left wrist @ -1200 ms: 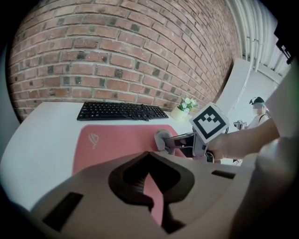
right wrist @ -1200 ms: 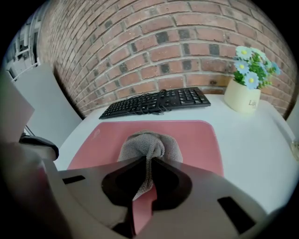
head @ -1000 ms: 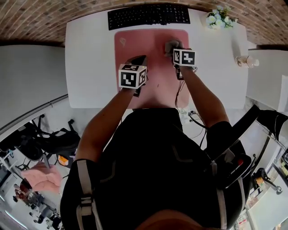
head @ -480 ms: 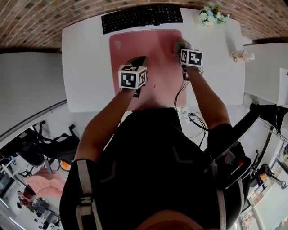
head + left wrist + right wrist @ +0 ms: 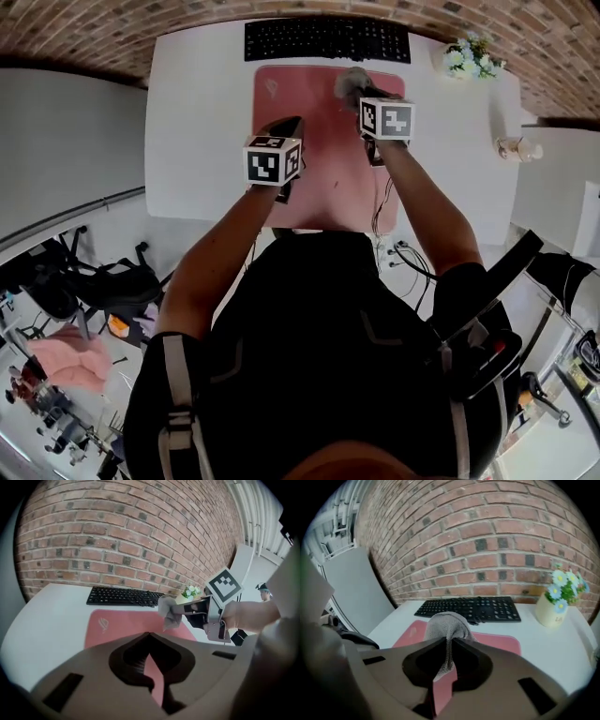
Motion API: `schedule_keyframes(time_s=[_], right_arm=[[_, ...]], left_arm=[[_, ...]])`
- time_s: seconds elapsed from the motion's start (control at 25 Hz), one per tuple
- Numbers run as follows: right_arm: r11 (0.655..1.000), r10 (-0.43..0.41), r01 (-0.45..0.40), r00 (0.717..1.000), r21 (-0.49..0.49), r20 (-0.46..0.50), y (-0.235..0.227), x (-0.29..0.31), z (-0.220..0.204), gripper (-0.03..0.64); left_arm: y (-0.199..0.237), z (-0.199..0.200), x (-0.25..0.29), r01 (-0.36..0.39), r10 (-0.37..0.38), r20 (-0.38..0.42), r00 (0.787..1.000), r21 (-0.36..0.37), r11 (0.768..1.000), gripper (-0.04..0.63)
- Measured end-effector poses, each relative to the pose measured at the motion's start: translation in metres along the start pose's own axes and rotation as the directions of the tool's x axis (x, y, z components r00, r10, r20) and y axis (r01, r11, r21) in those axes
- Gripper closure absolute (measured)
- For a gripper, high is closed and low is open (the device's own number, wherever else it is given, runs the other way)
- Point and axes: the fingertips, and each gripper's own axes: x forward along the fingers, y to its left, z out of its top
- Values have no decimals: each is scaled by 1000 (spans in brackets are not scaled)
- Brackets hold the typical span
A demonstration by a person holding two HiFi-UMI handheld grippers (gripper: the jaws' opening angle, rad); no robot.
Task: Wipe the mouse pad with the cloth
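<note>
while right claw (image 5: 449, 643) pinches cloth (image 5: 447, 622), over mouse pad (image 5: 496, 641)

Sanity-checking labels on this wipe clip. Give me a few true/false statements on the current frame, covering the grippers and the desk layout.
1. The right gripper is shut on the cloth. True.
2. The left gripper holds a second cloth. False: its jaws are together with nothing between them.
3. The keyboard lies on top of the mouse pad. False: it lies on the desk, beyond the pad's far edge.
4. The flowers stand off the pad, toward the desk's far right corner. True.
5. The cloth is over the pad's near edge. False: it is over the far right part.
</note>
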Motion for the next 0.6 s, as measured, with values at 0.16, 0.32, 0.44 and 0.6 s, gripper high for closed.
schedule_keyframes(time_s=[0.16,0.32,0.44,0.6], right_arm=[[992,117,-117,993,-44,3,67,35,19,576],[975,204,-206,978,-83,-29,130,72,26,577],[966,224,-230,973,-116,-60,160,97,29,576],[959,233,-246,967,-141,-103,179,132,18,577]], left_arm=[[36,-3,-19,-72,73,17,997,-58,996,595],[70,-10,-39,-139,142,21,990,-104,985,595],[92,-9,-49,-181,187,30,982,-132,974,595],[107,-15,-57,-218,227,32,973,-177,960,595]])
